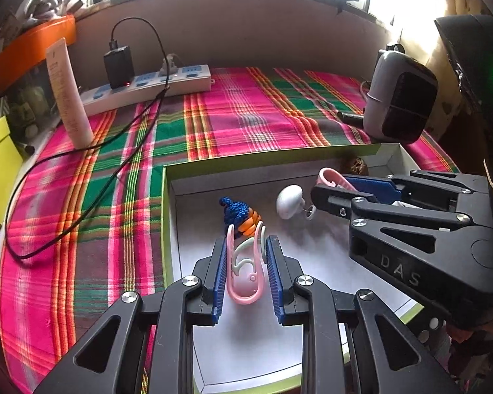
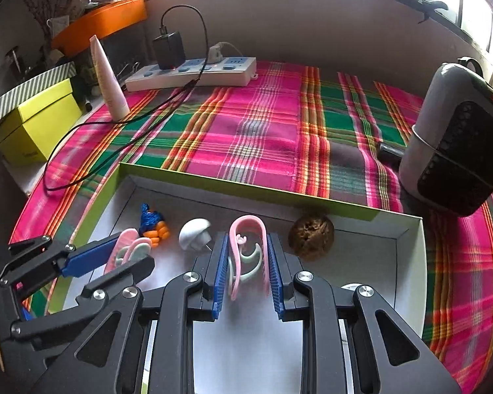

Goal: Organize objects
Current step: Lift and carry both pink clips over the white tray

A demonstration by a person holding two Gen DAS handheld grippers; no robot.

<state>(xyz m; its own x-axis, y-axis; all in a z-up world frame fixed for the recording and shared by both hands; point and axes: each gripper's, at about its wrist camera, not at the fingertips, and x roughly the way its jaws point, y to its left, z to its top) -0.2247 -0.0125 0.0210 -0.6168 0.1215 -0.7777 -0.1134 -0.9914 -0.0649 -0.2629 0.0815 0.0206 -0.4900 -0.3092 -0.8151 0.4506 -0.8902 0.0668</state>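
A shallow white box with a green rim (image 1: 167,177) (image 2: 213,180) lies on the plaid cloth. My left gripper (image 1: 246,243) (image 2: 131,251) is shut on a pink clip with a pale green inner piece (image 1: 246,292) (image 2: 128,236) over the box's left part. My right gripper (image 2: 247,239) (image 1: 328,185) is shut on a second pink clip (image 2: 246,221) (image 1: 330,175) further right. On the box floor lie a blue and orange knotted cord piece (image 1: 243,216) (image 2: 152,223), a white knob with a screw (image 1: 289,202) (image 2: 194,233) and a walnut (image 2: 310,234) (image 1: 355,165).
A white power strip (image 1: 154,87) (image 2: 197,74) with a black charger (image 1: 118,65) stands at the back; its black cable (image 1: 82,210) loops over the cloth on the left. A pale tube (image 1: 69,98), a yellow box (image 2: 36,124) and a grey-black appliance (image 2: 457,151) flank the area.
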